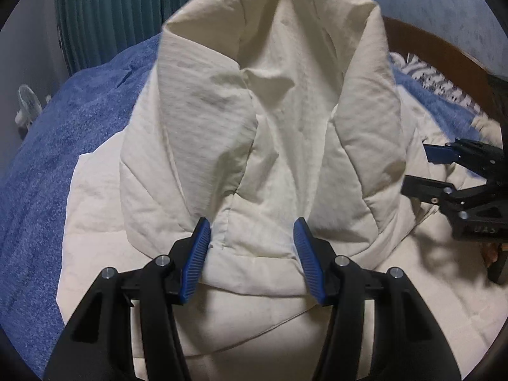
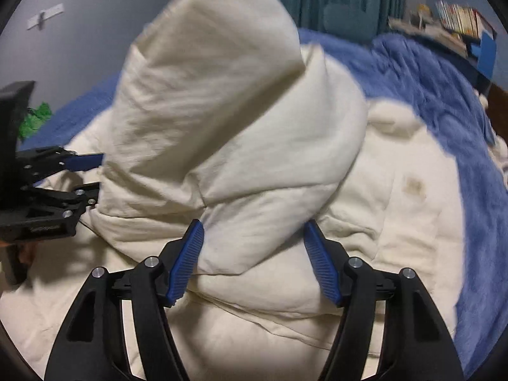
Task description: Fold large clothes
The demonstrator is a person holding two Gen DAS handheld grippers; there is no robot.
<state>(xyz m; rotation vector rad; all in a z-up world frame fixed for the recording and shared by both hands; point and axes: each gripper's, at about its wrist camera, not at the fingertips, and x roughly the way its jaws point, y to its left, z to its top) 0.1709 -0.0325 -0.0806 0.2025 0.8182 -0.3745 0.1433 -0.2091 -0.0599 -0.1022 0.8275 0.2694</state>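
Observation:
A large cream quilted garment lies on a blue bed, with one thick part standing up in a tall fold in front of both cameras; it also shows in the right wrist view. My left gripper is open, its blue pads on either side of the fold's lower edge without pinching it. My right gripper is open in the same way around another part of the fold. Each gripper shows from the side in the other view, the right one and the left one, both with jaws apart.
A blue fleece blanket covers the bed around the garment. Teal curtains hang behind. A dark wooden headboard curves at the right. A shelf with books stands beyond the bed. A small white fan is at the left.

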